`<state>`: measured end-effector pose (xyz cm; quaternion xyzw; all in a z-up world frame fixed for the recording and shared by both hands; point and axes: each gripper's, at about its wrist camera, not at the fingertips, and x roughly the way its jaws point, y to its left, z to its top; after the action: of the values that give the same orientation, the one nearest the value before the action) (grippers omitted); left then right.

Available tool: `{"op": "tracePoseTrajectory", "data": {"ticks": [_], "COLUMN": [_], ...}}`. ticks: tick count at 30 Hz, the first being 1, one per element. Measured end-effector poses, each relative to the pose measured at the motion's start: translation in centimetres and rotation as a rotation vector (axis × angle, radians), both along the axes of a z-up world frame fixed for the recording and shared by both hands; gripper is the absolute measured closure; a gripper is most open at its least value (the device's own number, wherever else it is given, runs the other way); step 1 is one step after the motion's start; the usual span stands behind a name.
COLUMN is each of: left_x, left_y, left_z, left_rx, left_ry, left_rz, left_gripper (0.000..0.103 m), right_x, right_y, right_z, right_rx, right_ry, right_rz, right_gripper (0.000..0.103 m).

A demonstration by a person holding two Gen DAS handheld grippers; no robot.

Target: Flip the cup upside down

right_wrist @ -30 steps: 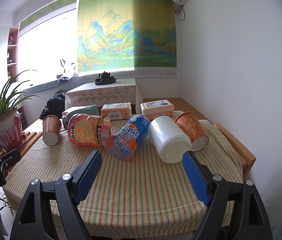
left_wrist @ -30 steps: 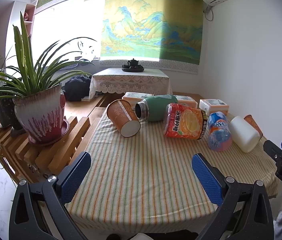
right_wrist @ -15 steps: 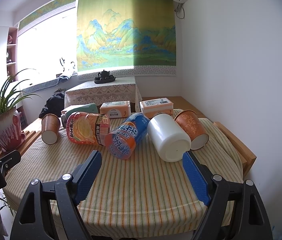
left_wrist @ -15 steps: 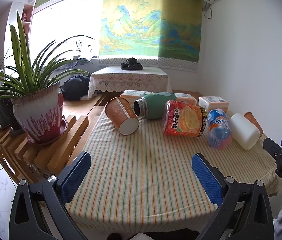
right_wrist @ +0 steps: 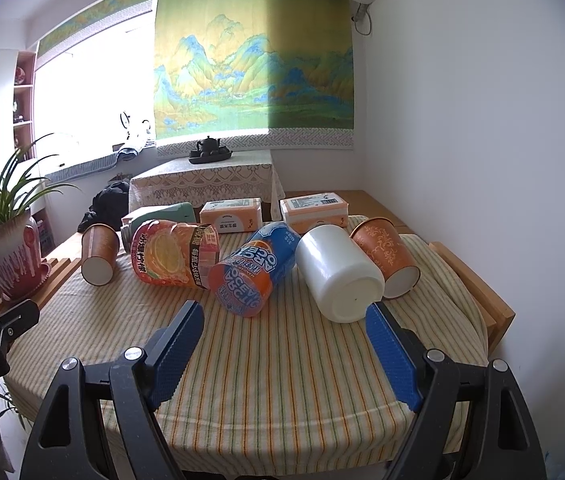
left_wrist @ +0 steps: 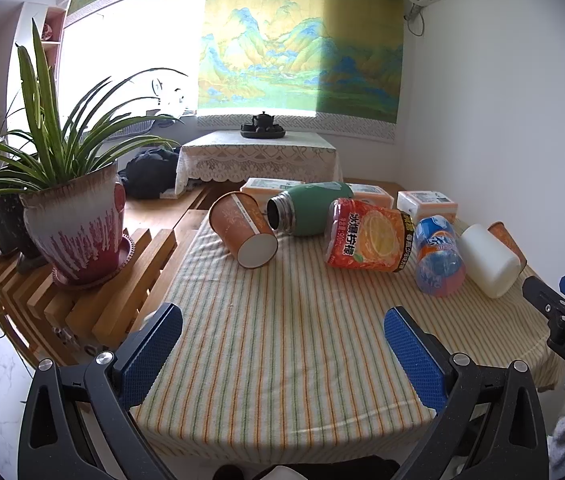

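Note:
An orange paper cup point(left_wrist: 242, 230) point(right_wrist: 99, 254) lies on its side at the table's left, base toward me. A second orange cup point(right_wrist: 385, 262) point(left_wrist: 507, 240) lies on its side at the right, beside a tipped white cup point(right_wrist: 340, 276) point(left_wrist: 488, 260). My left gripper point(left_wrist: 282, 354) hovers open over the near table edge, well short of the left cup. My right gripper point(right_wrist: 284, 354) is open too, its right finger just in front of the white cup. Neither holds anything.
Between the cups lie a green flask point(left_wrist: 308, 208), an orange drink bottle point(left_wrist: 366, 240) and a blue-orange bottle point(right_wrist: 254, 272). Tissue packs point(right_wrist: 230, 214) line the far edge of the striped tablecloth point(left_wrist: 282, 340). A potted plant point(left_wrist: 74, 224) stands on a slatted wooden rack at the left.
Both views have shifted slightly: the objects sit a little higher and further off in the frames. Nothing on the table moved and both grippers stayed open.

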<state>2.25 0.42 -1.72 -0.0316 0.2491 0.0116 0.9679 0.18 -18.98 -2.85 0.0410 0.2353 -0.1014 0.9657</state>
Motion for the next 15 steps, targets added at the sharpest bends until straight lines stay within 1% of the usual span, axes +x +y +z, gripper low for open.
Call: {"op": "tracePoseTrajectory", "data": {"ticks": [8,15], "left_x": [0.4,0.9], "left_y": [0.1,-0.1], "left_z": [-0.1,-0.5], "left_rx": [-0.004,-0.004], "left_ry": [0.012,0.032], "left_rz": [-0.006,-0.019], "left_gripper": [0.001,0.001], "right_x": [0.7,2.2], "right_y": [0.0,-0.3], "right_z": [0.0,0.2], "right_rx": [-0.005,0.005], "right_ry": [0.017,0.039], "right_rz": [0.005,0.038], "right_gripper": [0.023,0.023]}}
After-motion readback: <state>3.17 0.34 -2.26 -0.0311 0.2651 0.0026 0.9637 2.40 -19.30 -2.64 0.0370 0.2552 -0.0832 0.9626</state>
